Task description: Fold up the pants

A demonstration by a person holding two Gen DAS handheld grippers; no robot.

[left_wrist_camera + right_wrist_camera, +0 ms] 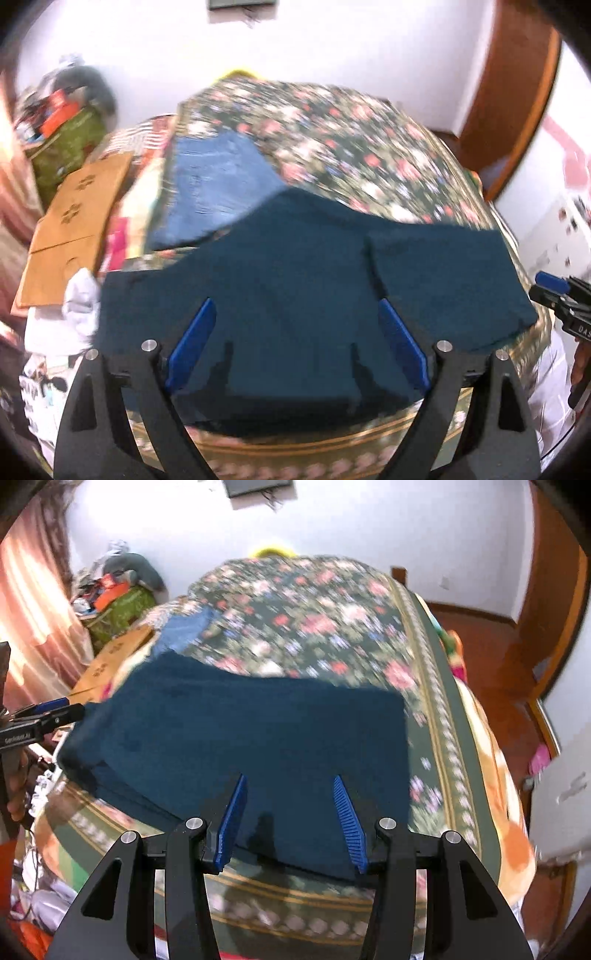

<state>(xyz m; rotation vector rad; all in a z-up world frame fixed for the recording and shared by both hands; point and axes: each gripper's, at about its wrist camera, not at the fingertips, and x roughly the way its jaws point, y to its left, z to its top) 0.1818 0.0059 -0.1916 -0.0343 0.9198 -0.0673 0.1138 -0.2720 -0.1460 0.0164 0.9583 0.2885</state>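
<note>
- Left hand-held gripper (pixel 297 341): blue fingers spread wide, nothing between them; it hangs over the near part of the dark teal pants (pixel 295 288).
- Right hand-held gripper (pixel 291 819): blue ribbed fingers set wide apart and empty, above the near edge of the pants.
- Each gripper also shows at the edge of the other's view, cut off by the frame. From there the finger spacing cannot be read.
- Pants: laid flat across the near part of the bed (pixel 436 709), close to its near edge, reaching toward both sides. A seam or fold line runs from the near edge away across the cloth in the left wrist view; whether the cloth is doubled there cannot be told.
- Bed: covered by a dark green floral spread with a striped gold border along the near and right edges.
- A lighter blue garment (pixel 218 184) lies beyond the pants toward the far left corner of the bed; the pants' far edge meets or overlaps its near end.
- Left of the bed: a brown cardboard box (pixel 74 229), white cloth near it, and farther off a pile of mixed items on a green cover, too blurred to name.
- Right of the bed: red-brown floor and a wooden door frame (pixel 550 602).
- Far side: white wall, a yellow object (pixel 271 550) mostly hidden behind the bed's far edge, and a dark panel on the wall cut off at the top.
- Both views are motion-blurred; the floral print and small items lack detail.
</note>
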